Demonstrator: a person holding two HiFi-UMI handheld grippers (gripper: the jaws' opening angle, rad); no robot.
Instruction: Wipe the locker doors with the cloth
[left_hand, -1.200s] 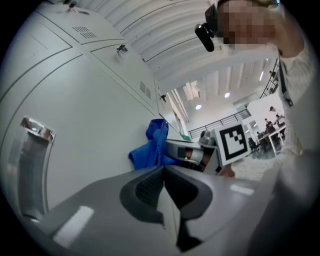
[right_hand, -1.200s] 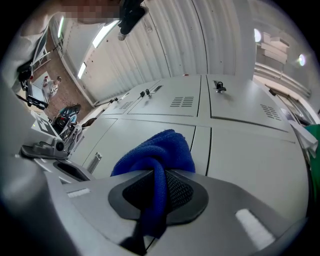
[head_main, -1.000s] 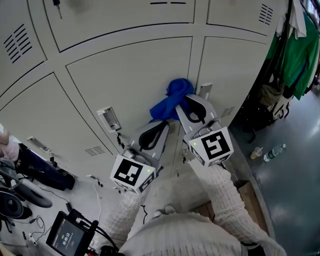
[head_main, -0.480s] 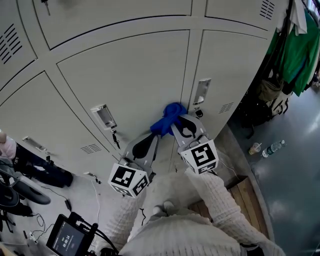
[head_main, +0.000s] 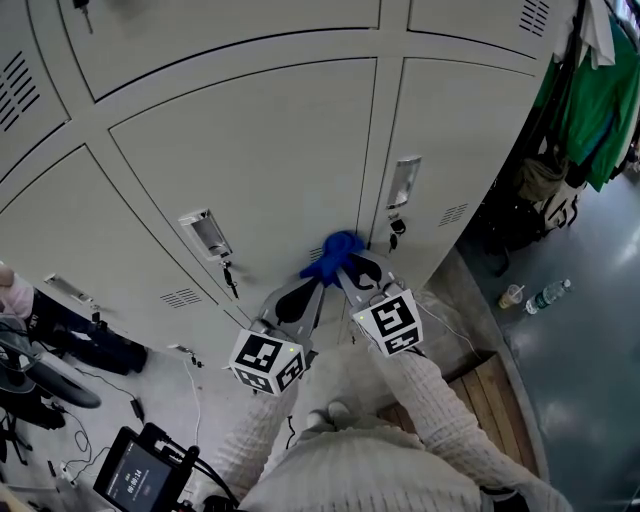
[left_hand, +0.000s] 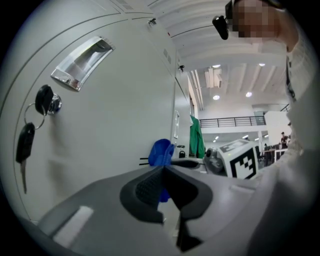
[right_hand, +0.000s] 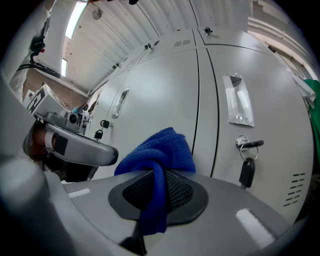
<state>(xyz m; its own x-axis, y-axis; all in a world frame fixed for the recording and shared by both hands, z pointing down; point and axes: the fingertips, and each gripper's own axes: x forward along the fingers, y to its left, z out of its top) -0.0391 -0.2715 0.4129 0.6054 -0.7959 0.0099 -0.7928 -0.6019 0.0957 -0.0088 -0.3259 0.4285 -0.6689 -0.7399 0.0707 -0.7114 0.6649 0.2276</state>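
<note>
Blue cloth pressed low on a locker door
The right tongs clench the cloth's bunched middle, just left of and below the key lock. The left tongs are pinched together, seemingly on a trailing corner. Soft, light and floppy, it wants a grip on the wad, not an edge. A second ago it sat higher up the door.

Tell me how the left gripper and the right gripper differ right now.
The right gripper is shut on the blue cloth; the left gripper is shut with nothing between its fingers. The right gripper holds the cloth up to the locker doors; the left gripper sits beside it, slightly farther back. Both point at the locker doors.
</note>
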